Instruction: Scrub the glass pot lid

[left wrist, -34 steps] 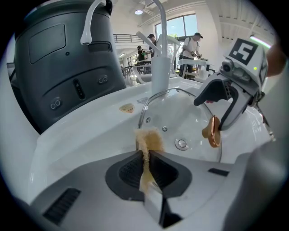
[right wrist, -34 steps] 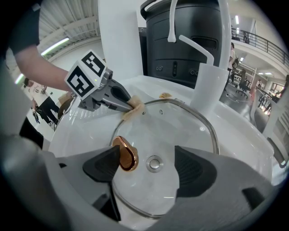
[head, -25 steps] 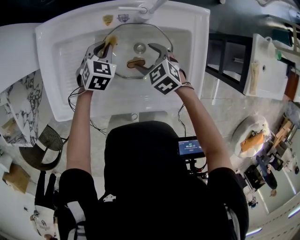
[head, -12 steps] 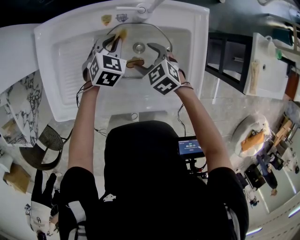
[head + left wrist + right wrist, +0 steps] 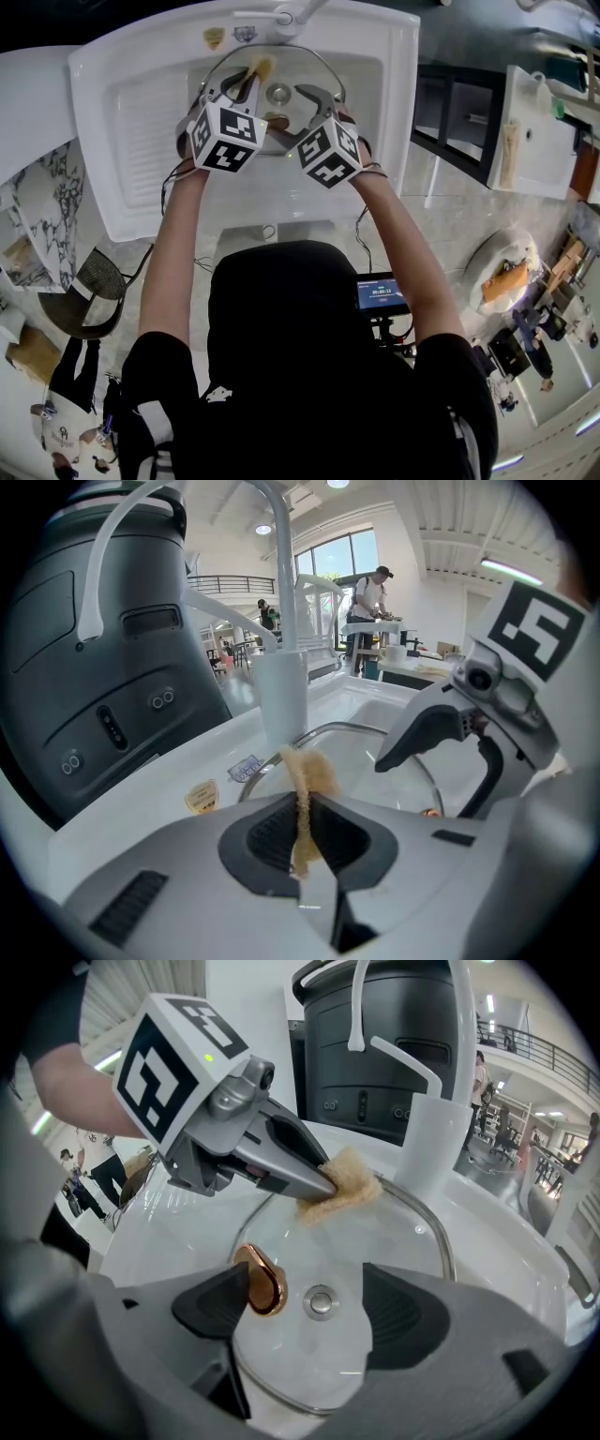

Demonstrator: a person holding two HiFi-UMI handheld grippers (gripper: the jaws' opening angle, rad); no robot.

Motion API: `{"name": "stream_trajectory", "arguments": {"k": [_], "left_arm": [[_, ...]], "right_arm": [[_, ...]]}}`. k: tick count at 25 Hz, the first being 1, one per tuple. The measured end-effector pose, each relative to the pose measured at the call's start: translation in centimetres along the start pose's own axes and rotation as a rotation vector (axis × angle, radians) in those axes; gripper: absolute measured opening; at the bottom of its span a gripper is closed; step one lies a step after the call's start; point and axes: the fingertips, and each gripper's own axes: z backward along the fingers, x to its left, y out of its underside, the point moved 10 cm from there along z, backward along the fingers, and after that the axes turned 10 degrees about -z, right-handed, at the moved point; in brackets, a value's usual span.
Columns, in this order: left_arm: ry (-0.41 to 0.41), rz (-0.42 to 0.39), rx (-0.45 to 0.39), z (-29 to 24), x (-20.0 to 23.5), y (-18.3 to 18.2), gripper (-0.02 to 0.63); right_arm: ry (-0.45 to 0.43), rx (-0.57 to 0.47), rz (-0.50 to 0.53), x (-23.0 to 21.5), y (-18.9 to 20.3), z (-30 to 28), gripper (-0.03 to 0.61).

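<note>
The round, metal-rimmed glass lid [image 5: 384, 1241] lies in the white sink [image 5: 131, 122]. The left hand-held gripper [image 5: 302, 829] pinches a tan, fibrous sponge [image 5: 343, 1191] against it. The right hand-held gripper [image 5: 305, 1312] is spread, its copper knob [image 5: 261, 1283] between the jaws.

White sink [image 5: 122, 112], glass pot lid [image 5: 305, 70] lying in basin

Left tongs [image 5: 306, 832] pinch sponge [image 5: 302, 766]; right tongs [image 5: 309, 1304] spread; arms [image 5: 398, 239] outstretched.
</note>
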Motion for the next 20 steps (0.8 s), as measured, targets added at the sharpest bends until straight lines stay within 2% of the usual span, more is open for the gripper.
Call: {"name": "stream_trajectory", "arguments": {"k": [12,20], "left_arm": [[0.101,0.005,-0.025,-0.4,-2.0,-0.3,0.022],[0.123,0.075,-0.065,-0.3,-1.5,0.6,0.023]], "right_arm": [[0.001,-0.004,-0.002,0.1,0.0,-0.1,0.349],[0.001,-0.001,-0.003,0.0,0.0,-0.1,0.348]]}}
